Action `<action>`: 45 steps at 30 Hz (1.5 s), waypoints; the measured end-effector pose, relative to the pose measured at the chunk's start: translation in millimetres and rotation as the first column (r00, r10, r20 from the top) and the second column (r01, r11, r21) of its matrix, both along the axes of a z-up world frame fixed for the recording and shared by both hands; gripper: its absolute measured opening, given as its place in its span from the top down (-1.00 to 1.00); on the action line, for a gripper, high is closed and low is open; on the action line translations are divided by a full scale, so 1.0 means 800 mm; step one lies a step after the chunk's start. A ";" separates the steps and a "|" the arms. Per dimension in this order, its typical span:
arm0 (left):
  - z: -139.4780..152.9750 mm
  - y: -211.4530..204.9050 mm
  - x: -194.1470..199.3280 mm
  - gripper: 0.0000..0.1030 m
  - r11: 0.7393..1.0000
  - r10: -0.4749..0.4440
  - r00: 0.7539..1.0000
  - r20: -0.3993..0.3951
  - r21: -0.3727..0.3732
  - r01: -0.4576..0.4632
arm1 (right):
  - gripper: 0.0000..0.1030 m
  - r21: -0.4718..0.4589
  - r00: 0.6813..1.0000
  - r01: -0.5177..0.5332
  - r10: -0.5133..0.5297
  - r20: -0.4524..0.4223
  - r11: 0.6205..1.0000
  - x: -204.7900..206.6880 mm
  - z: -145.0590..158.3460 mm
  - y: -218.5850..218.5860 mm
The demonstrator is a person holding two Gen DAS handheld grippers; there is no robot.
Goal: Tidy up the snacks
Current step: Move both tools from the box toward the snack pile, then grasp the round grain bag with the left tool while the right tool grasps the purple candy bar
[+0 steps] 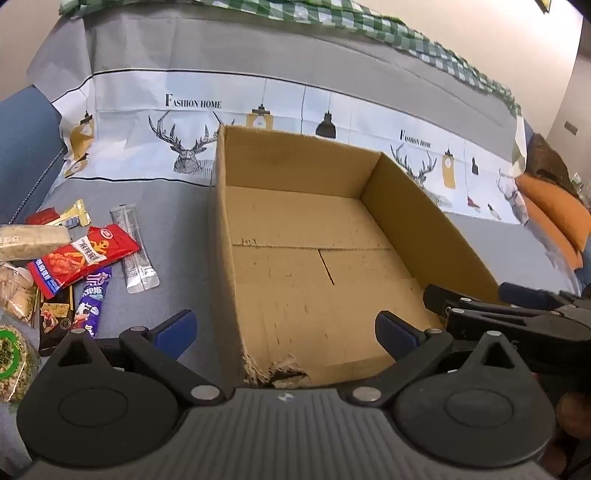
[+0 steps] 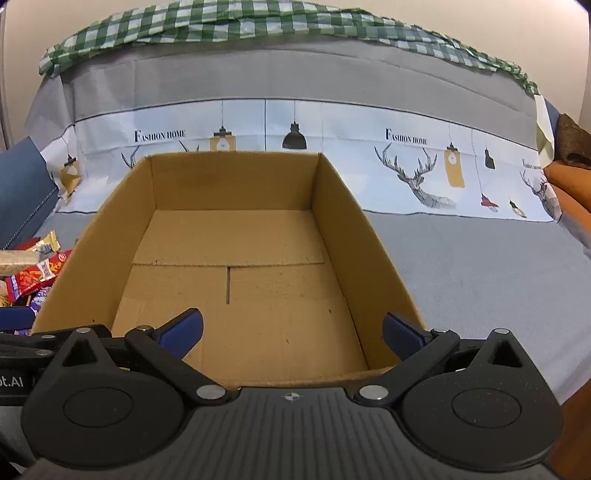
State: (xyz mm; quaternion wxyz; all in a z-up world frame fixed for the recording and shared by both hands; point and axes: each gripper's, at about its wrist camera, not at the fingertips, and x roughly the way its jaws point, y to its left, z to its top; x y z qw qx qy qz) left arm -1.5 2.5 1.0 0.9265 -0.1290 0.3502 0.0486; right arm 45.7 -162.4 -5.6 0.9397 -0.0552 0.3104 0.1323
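Observation:
An open cardboard box (image 1: 406,206) with nothing in it sits on a grey sofa cover; it also shows in the right wrist view (image 2: 347,221). A heap of snacks lies left of the box: a red packet (image 1: 79,256), a purple stick (image 1: 92,299), a silver sachet (image 1: 133,251), a beige bar (image 1: 29,240). The heap shows at the left edge of the right wrist view (image 2: 33,273). My left gripper (image 1: 286,330) is open and holds nothing, above the box's near left corner. My right gripper (image 2: 293,332) is open and holds nothing, over the box's near edge; it shows at the right of the left wrist view (image 1: 498,306).
The sofa back carries a printed cover with deer and lamps (image 2: 417,177) and a green checked cloth (image 2: 258,26) on top. An orange cushion (image 1: 554,214) lies at the right. A blue sofa arm (image 1: 22,158) is at the left. The box's near left corner is torn (image 1: 277,373).

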 end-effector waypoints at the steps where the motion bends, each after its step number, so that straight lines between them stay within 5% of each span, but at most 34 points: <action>1: 0.001 0.004 -0.002 -0.99 1.000 0.005 1.000 0.005 -0.010 -0.005 | -0.81 0.008 1.000 -0.004 0.004 0.003 1.000 -0.001 0.001 0.001; 3: 0.004 0.016 -0.007 -0.97 0.998 0.022 1.000 0.020 -0.053 -0.021 | -0.67 0.027 1.000 -0.012 0.012 0.006 1.000 -0.002 0.003 0.002; 5: 0.005 0.040 -0.013 -0.81 0.994 0.057 0.998 0.032 -0.098 -0.054 | -0.30 0.053 0.999 -0.032 0.031 0.010 0.998 -0.004 0.005 0.006; 7: 0.008 0.059 -0.016 -0.43 0.984 0.101 0.994 0.045 -0.153 -0.093 | 0.11 0.082 0.999 -0.047 0.046 0.012 0.996 -0.006 0.009 0.010; 10: 0.007 0.099 -0.029 -0.20 0.950 0.185 0.981 0.060 -0.268 -0.163 | 0.30 0.134 0.996 -0.089 0.085 0.032 0.987 -0.014 0.016 0.021; 14: -0.004 0.154 -0.064 -0.21 0.871 0.361 0.931 0.056 -0.376 -0.315 | 0.30 0.191 0.985 -0.173 0.165 0.054 0.966 -0.024 0.026 0.048; 17: -0.021 0.197 -0.084 -0.34 0.759 0.497 0.865 -0.065 -0.450 -0.470 | 0.30 0.228 0.970 -0.242 0.233 0.069 0.943 -0.036 0.030 0.072; 20: -0.022 0.212 -0.095 -0.59 0.717 0.589 0.797 -0.134 -0.369 -0.591 | 0.29 0.246 0.948 -0.319 0.307 0.085 0.915 -0.047 0.034 0.105; 25: -0.027 0.218 -0.098 -0.75 0.704 0.661 0.724 -0.196 -0.172 -0.689 | 0.29 0.252 0.907 -0.420 0.412 0.085 0.872 -0.064 0.033 0.160; 28: -0.042 0.227 -0.091 -0.78 0.672 0.687 0.666 -0.291 -0.094 -0.734 | 0.27 0.221 0.886 -0.461 0.460 0.058 0.859 -0.066 0.024 0.198; 34: -0.059 0.238 -0.085 -0.90 0.666 0.696 0.626 -0.352 -0.008 -0.746 | 0.26 0.155 0.867 -0.487 0.497 -0.032 0.860 -0.058 -0.006 0.260; 39: -0.070 0.248 -0.081 -0.78 0.662 0.695 0.604 -0.391 0.020 -0.749 | 0.17 0.149 0.876 -0.451 0.468 -0.113 0.880 -0.035 -0.033 0.292; 45: -0.078 0.257 -0.080 -0.58 0.680 0.672 0.621 -0.404 0.005 -0.733 | -0.14 0.163 0.873 -0.395 0.425 -0.238 0.904 0.005 -0.073 0.321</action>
